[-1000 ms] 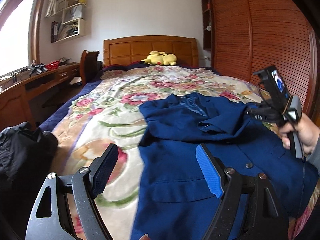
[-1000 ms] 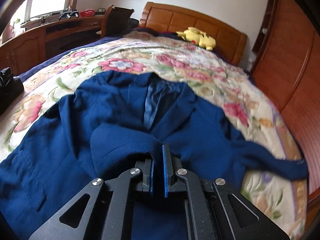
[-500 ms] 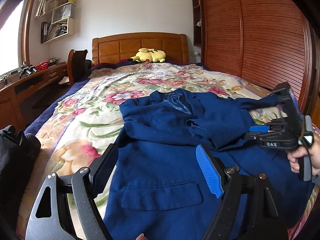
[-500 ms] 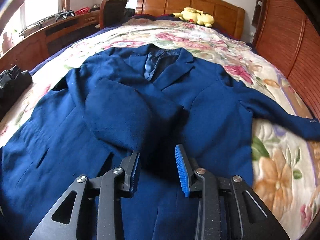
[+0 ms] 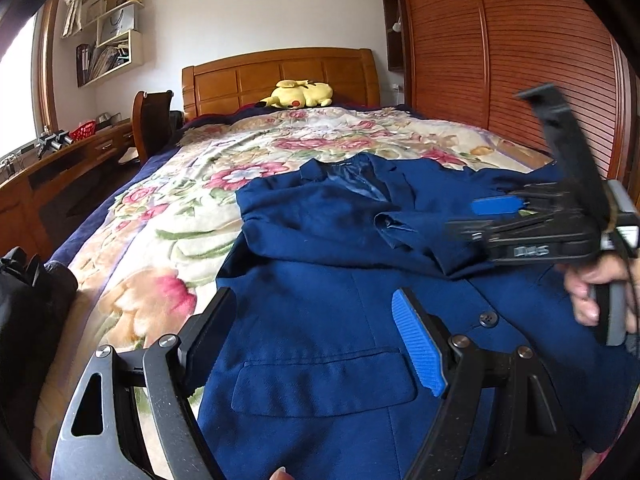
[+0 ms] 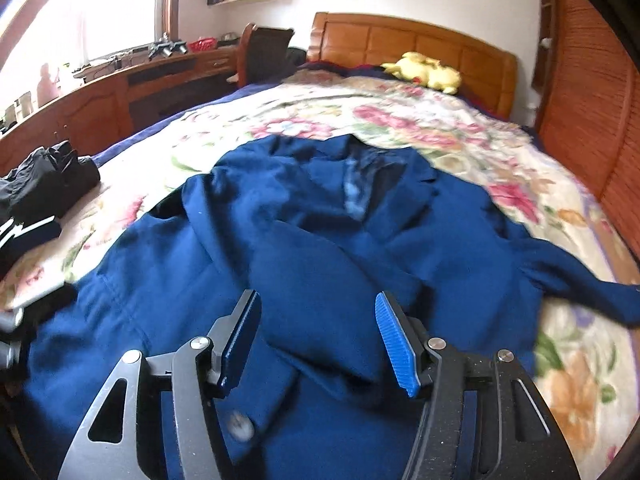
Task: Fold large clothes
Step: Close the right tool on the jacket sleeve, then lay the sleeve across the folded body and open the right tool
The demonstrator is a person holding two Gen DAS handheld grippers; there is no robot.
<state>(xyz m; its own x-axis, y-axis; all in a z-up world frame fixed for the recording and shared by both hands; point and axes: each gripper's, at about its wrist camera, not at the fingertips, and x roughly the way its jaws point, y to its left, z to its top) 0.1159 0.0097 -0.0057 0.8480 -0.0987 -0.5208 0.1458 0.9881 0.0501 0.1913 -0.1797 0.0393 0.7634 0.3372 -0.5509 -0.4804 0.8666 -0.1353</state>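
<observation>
A dark blue suit jacket (image 5: 340,280) lies front up on the floral bedspread (image 5: 168,216), collar toward the headboard. One sleeve is folded across its chest (image 6: 320,280); the other sleeve (image 6: 580,280) trails to the right. My left gripper (image 5: 312,340) is open and empty above the jacket's lower left front, near a flap pocket (image 5: 320,384). My right gripper (image 6: 320,340) is open and empty just above the folded sleeve's cuff end. The right gripper also shows in the left wrist view (image 5: 520,216), held by a hand over the jacket's right side.
A yellow plush toy (image 5: 298,94) lies by the wooden headboard (image 5: 280,76). Black clothes (image 6: 36,196) sit at the bed's left edge. A wooden desk (image 6: 120,96) and chair (image 5: 154,120) stand left; a slatted wardrobe (image 5: 500,60) stands right.
My right gripper was shut on the folded sleeve, then opened and let it go onto the jacket's chest, and has drawn back. My left gripper stayed open and shifted over the jacket.
</observation>
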